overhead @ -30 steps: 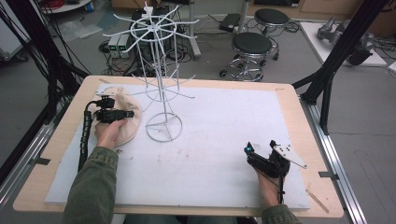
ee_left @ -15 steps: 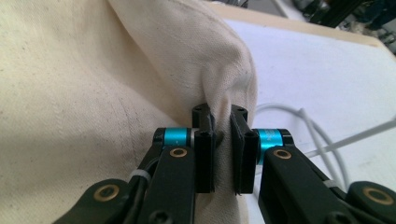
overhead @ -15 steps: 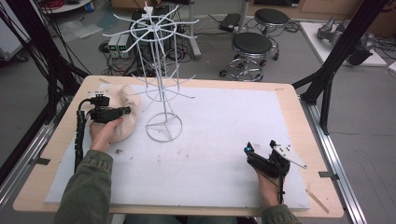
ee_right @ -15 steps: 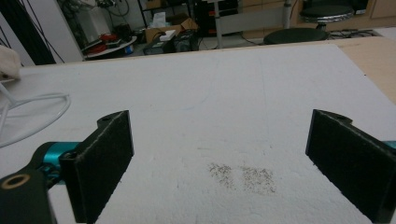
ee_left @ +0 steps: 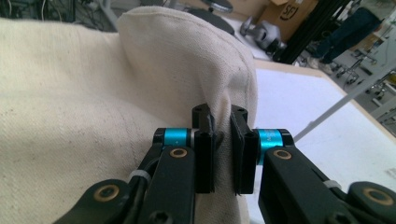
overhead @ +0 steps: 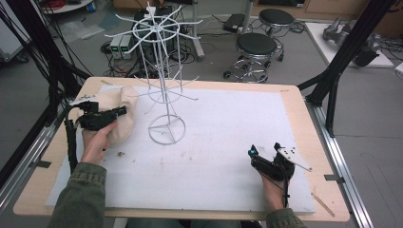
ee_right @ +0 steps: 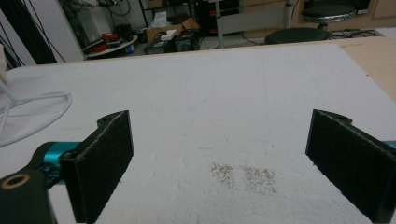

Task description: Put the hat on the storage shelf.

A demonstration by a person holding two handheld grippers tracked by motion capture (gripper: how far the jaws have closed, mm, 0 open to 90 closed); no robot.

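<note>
At the left of the frame a fold of the cream cloth [ee_left: 140, 93] is pinched by the left tool [ee_left: 219, 140]. The right tool [ee_right: 219, 163] is held spread above the worktop [overhead: 228, 142]. The cloth could be snagged on the wire rack [overhead: 164, 85] just beside it

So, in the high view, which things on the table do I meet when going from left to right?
Left gripper shut on the cloth → wire stand → right gripper, jaws open.

Even indoor light, soft shadows, slightly blurred backgrounds.
</note>
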